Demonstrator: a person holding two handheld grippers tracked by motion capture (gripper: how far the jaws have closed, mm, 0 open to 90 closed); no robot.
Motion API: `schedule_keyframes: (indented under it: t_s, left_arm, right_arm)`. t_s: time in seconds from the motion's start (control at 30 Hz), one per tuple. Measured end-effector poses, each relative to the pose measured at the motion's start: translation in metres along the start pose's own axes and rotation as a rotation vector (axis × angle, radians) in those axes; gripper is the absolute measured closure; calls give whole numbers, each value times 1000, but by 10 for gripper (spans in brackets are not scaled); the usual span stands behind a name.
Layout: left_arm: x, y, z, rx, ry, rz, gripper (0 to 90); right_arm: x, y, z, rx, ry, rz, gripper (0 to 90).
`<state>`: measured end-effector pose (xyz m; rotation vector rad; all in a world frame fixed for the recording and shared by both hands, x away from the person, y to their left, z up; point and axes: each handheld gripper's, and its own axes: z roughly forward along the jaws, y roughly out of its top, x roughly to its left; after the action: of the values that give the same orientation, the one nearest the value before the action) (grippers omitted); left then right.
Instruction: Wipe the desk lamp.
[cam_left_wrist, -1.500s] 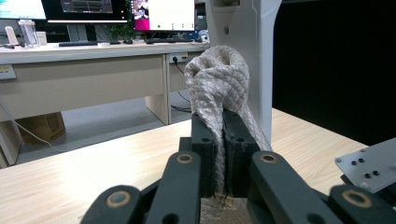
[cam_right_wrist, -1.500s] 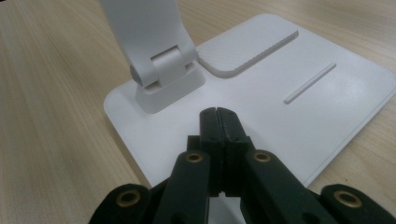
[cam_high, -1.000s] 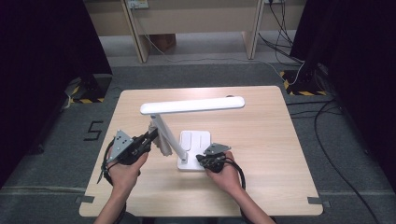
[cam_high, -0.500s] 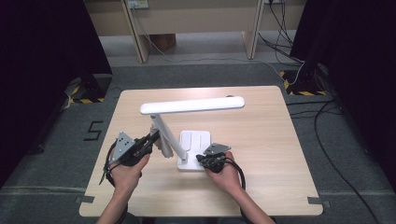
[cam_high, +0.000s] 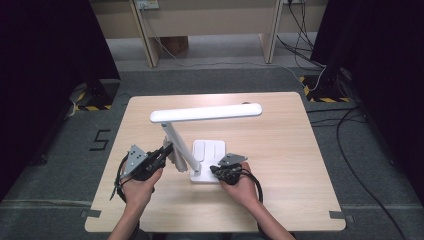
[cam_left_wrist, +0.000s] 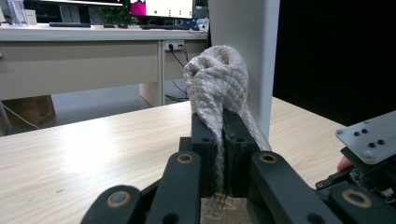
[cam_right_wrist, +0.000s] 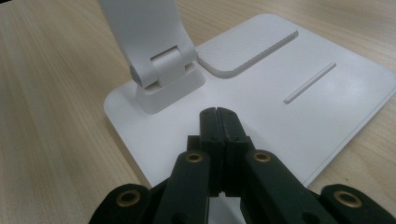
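From above, the left gripper (cam_high: 162, 152) presses a cloth (cam_high: 172, 156) against the white lamp's arm (cam_high: 178, 145) while the right gripper (cam_high: 216, 171) sits on the lamp base (cam_high: 211, 150); the left gripper view has its 2 jaws clamped on the pale woven cloth (cam_left_wrist: 217, 84), and the right gripper view has jaws fully closed, empty, tips over the base (cam_right_wrist: 280, 121).

Both grippers are black, the left gripper (cam_high: 167, 149) and the right gripper (cam_high: 216, 171) each carrying a grey three-cornered plate on top (dark screws dot it) and trailing a black cable; brass-coloured pivot pins mark the linkage arms, lower frame.
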<state>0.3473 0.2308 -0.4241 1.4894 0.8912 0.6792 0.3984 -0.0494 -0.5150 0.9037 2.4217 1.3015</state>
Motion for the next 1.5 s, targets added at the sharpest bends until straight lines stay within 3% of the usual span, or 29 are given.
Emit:
schedule_keyframes:
  t_s: [1.5]
  left_arm:
    - [1, -33, 10, 27, -31, -15, 848]
  right_arm:
    - [-1, 0, 0, -1, 8, -9, 900]
